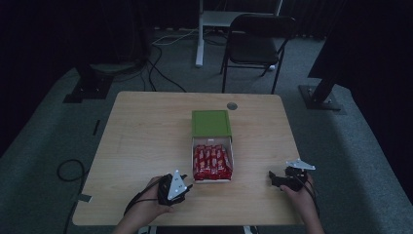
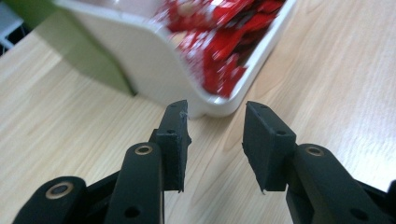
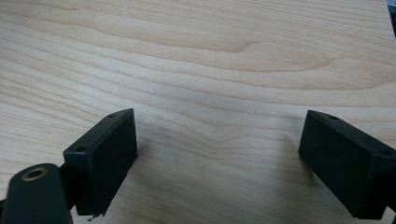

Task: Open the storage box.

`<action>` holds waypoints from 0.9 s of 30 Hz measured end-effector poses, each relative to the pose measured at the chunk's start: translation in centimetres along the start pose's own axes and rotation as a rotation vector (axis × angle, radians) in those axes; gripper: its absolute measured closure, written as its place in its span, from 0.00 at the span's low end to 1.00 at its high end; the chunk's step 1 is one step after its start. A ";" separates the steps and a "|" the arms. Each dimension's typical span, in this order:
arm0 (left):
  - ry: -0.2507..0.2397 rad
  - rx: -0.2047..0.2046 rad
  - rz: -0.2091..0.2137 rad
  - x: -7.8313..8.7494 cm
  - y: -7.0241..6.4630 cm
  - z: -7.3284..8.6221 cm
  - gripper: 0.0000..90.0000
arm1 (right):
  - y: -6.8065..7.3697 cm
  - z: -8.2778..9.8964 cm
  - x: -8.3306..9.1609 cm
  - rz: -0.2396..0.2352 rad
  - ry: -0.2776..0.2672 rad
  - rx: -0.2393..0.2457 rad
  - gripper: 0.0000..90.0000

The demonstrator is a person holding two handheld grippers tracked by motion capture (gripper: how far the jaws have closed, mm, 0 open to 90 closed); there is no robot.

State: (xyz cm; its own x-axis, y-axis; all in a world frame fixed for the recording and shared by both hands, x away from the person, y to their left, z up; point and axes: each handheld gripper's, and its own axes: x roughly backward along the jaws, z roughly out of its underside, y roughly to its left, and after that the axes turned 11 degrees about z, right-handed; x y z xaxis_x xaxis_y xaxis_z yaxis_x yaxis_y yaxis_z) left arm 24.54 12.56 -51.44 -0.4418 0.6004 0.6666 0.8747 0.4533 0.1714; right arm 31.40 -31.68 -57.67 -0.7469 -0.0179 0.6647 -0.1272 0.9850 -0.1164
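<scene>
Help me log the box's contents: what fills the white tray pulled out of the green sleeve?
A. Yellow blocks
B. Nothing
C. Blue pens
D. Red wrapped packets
D: the white tray, slid toward the person out of the green sleeve, holds rows of red wrapped packets.

The white tray point(image 1: 212, 180) of red packets point(image 1: 212, 162) is sitting mid-table, its far end running under the green sleeve point(image 1: 210, 123); together they are blocking the centre line. The left gripper point(image 1: 187, 186) is standing just beside the tray's near left corner, jaws parted with nothing between them, so the tray wall is barring travel to the right. The right gripper point(image 1: 271, 177) is resting well apart from the tray, jaws wide over bare table point(image 1: 146, 131). Broad wood is lying open on both flanks and beyond the sleeve.
</scene>
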 end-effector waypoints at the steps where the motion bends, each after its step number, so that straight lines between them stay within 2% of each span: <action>1: 0.000 0.023 -0.007 0.2 0.5 0.7 0.66 | 0.0 0.0 0.0 0.000 0.000 0.000 0.12; 2: 0.000 0.023 -0.007 0.2 0.5 0.7 0.66 | 0.0 0.0 0.0 0.000 0.000 0.000 0.12; 7: -0.015 0.095 -0.029 0.4 1.6 2.1 0.65 | 0.0 0.0 0.0 0.000 0.000 -0.001 0.12; 17: -0.043 0.201 -0.061 1.0 3.6 4.1 0.62 | 0.0 0.0 0.0 0.001 0.000 0.002 0.12; 19: -0.044 0.218 -0.068 1.2 4.0 4.5 0.59 | 0.0 0.0 0.0 0.000 0.000 0.002 0.12; 22: -0.046 0.250 -0.091 1.5 4.6 5.2 0.58 | 0.0 0.0 0.0 0.000 -0.001 0.002 0.12; 23: -0.054 0.277 -0.089 1.8 4.9 5.7 0.55 | 0.0 0.0 0.0 0.000 -0.001 0.002 0.12; 24: -0.054 0.277 -0.089 1.8 4.9 5.7 0.54 | 0.0 0.0 0.0 0.000 -0.001 0.002 0.12; 25: -0.059 0.306 -0.090 2.0 5.3 6.2 0.52 | 0.0 0.0 0.0 0.000 -0.001 0.002 0.12; 26: -0.059 0.306 -0.090 2.0 5.3 6.2 0.47 | 0.0 0.0 0.0 0.000 -0.001 0.002 0.12; 27: -0.074 0.328 -0.092 2.1 5.5 6.4 0.47 | 0.0 0.0 0.0 0.000 -0.001 0.002 0.12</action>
State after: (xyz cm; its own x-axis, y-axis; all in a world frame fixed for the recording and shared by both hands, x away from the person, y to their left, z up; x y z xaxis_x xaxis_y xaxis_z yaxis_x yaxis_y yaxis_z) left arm 27.14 20.57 -53.72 -0.5394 0.5884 0.6024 0.7254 0.6880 -0.0225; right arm 31.39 -31.69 -57.68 -0.7474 -0.0177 0.6641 -0.1281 0.9847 -0.1180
